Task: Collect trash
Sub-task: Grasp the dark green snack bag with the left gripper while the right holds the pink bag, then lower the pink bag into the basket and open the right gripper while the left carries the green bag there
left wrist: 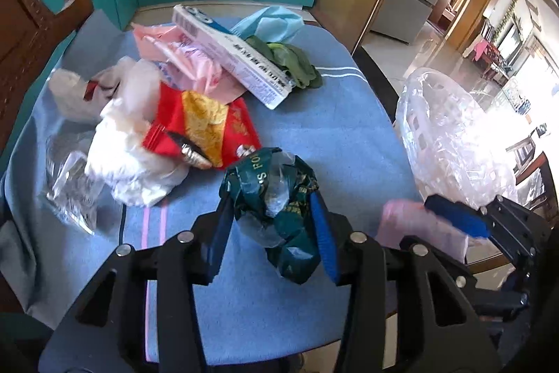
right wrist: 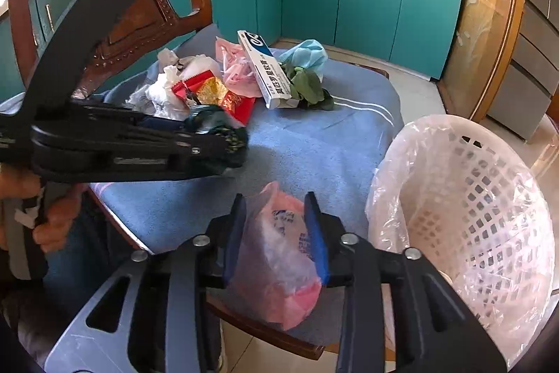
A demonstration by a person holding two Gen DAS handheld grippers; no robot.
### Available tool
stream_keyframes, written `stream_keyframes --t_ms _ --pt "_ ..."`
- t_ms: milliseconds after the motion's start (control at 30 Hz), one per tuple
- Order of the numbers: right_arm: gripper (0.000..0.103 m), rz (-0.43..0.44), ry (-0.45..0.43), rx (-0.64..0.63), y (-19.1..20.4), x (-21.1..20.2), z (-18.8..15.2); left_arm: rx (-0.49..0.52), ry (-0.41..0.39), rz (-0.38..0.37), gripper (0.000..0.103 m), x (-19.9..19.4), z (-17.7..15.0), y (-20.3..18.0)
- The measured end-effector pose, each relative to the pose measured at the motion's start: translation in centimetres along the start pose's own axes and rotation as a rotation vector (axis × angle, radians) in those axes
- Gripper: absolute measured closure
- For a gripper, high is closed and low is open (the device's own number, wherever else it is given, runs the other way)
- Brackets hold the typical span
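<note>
While the left wrist camera looks across the blue towel (left wrist: 314, 135) on the table, the left gripper (left wrist: 272, 226) is clamped on a crumpled dark green wrapper (left wrist: 279, 198), its blue pads pressing both sides of the wad. More litter lies beyond on the towel: a red and yellow snack packet (left wrist: 202, 124), white crumpled plastic (left wrist: 129, 142), a pink plastic bag (left wrist: 188, 58), a long white carton (left wrist: 234, 55), green leaves (left wrist: 297, 62) and a light blue face mask (left wrist: 272, 20). At the right edge stands the white lattice bin (left wrist: 450, 142), lined with a clear bag, and just beside it the right gripper (left wrist: 454, 215) shows with something pink in it.

Seen from the right wrist camera, the right gripper (right wrist: 279, 233) is closed on a pink printed plastic bag (right wrist: 276, 254), held past the table's near edge and close to the bin (right wrist: 471, 208), whose open mouth tilts toward the camera. The left gripper (right wrist: 223, 142) reaches in from the left with the green wrapper (right wrist: 213, 117) in its tips.

Both pieces look picked and in transit, so the step in hand is probably delivery. Next, each gripper needs to come over the bin's mouth and let go; the light bags may cling to the pads.
</note>
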State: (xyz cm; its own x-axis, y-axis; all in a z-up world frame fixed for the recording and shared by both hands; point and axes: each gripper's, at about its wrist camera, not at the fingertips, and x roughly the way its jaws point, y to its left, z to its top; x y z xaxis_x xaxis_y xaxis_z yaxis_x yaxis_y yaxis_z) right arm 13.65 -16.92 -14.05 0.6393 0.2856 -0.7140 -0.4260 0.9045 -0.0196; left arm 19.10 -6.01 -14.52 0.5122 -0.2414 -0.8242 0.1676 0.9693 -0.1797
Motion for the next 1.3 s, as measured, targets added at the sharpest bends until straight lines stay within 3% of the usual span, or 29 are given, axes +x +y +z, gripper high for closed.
stream_keyframes --t_ms 67,133,267,567,833,1033,1300 --pt "0.053 -0.056 0.000 -0.028 0.4 0.2 -0.2 0.000 -0.004 0.002 0.058 0.0 0.0 0.0" --pt "0.062 -0.059 -0.008 -0.041 0.5 0.2 -0.2 -0.001 -0.015 0.005 0.059 -0.3 -0.2 0.2" --pt "0.068 -0.035 -0.018 -0.016 0.0 -0.1 -0.1 0.006 -0.049 0.017 0.062 -1.6 -0.5 0.7" --pt "0.070 0.008 -0.187 0.068 -1.6 -4.8 1.8 0.007 -0.122 0.038 0.062 -5.0 -0.3 0.5" --pt "0.070 -0.142 -0.296 0.178 -6.8 -8.4 2.0 0.018 -0.156 0.038 0.062 -6.8 -0.5 -0.3" --pt "0.070 -0.227 -0.299 0.304 -11.3 -9.5 0.1 0.072 -0.158 -0.023 0.062 -7.0 0.5 -3.2" --pt "0.070 -0.320 -0.265 0.418 -15.5 -11.0 -3.5 0.177 -0.137 -0.203 0.062 -5.5 4.1 -10.3"
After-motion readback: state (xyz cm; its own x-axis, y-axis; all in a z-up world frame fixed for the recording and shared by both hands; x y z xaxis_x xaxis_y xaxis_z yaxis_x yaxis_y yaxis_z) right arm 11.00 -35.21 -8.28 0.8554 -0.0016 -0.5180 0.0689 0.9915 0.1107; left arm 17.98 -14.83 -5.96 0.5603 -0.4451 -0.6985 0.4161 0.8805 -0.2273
